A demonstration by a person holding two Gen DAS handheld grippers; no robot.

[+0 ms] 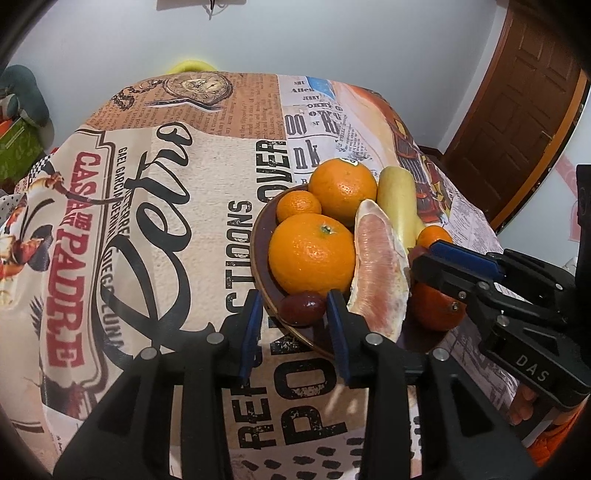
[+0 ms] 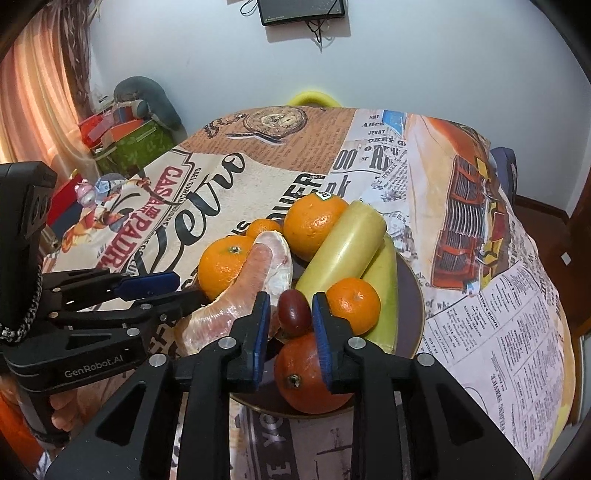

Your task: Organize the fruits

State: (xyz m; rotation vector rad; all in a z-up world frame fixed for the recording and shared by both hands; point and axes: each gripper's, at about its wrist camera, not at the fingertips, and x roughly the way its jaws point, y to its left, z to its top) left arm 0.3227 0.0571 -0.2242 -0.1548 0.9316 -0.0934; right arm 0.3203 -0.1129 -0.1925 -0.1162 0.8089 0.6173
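1. Fruits crowd a dark round plate (image 1: 263, 225): a glossy red grape (image 1: 302, 309) sits between the left gripper (image 1: 291, 306) fingers, untouched.
2. Right gripper (image 2: 288, 314) fingers flank another grape (image 2: 294, 314), released.
3. Beyond: dimpled oranges (image 1: 312, 254), a pale pomelo wedge (image 1: 382, 273).

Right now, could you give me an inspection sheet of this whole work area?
Surface: table under a printed cloth.
Job's things: brown plate piled with oranges, a pomelo segment, yellow-green fruit, red grapes.
Clutter: nothing seen on the cloth.
Grippers: left gripper and right gripper open, a grape between each one's jaws.
Cables: dangling below a wall screen.
Surroundings: wooden door, curtain, boxes.
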